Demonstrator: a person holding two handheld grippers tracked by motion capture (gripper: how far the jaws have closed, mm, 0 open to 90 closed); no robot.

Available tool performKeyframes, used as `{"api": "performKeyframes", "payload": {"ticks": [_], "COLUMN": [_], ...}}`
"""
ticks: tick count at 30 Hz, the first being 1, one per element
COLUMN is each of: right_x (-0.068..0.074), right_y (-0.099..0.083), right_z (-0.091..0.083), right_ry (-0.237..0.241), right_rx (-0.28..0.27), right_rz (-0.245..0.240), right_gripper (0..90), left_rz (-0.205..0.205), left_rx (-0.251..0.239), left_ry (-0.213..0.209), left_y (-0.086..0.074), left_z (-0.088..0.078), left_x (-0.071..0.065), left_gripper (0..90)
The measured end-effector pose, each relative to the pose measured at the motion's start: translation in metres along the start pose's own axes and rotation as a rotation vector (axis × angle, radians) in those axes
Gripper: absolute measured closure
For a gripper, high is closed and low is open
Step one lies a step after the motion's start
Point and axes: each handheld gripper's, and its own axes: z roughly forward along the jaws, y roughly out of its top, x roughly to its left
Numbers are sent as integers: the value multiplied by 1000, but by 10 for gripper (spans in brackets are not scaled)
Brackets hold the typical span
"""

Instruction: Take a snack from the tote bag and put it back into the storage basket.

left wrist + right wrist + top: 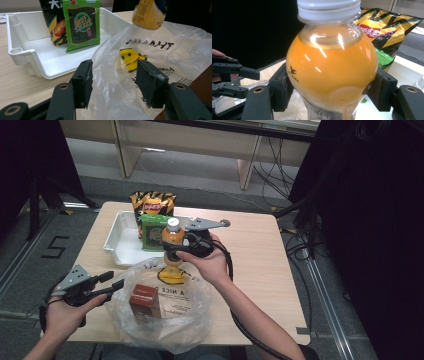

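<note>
Orange juice fills the bottle (173, 245) that our right gripper (176, 251) clamps by its shoulder, upright above the mouth of the clear bag (162, 312) on the worktop (260, 270). Our left gripper (116, 283) holds the bag's rim between its jaws, which stand apart with the film loose between them. A brown box (144, 302) sits inside the bag. Behind, a white tray (120, 242) holds two snack packets (152, 217).

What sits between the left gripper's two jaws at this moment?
In the left gripper view, the rim of the clear plastic bag bulges up between the left gripper's open jaws; whether the pads touch it is unclear.
</note>
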Motion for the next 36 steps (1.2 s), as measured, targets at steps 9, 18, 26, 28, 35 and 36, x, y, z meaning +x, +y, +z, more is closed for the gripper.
{"api": "performKeyframes", "payload": {"ticks": [9,18,26,28,35,36], "right_x": [-5,-10,-15,-18,-20,-21], "right_y": [3,10,15,15,16,16], "right_z": [7,12,21,22,27,28], "right_ry": [-8,-27,-37,-42,-44,-53], "right_rx": [0,0,0,-5,7,8], "right_rz": [5,16,24,-7,24,16], "right_gripper": [324,324,324,324,324,324], "left_rz": [-28,-39,-51,-36,-11,-12], "left_rx": [-7,3,11,9,13,14], "left_ry": [-4,-10,-10,-10,-11,-11], "left_y": [-1,-2,-3,-2,-2,-2], "left_z": [1,1,2,2,2,2], "left_x": [-1,-2,-3,-2,0,0], "left_gripper": [468,467,468,468,468,468]}}
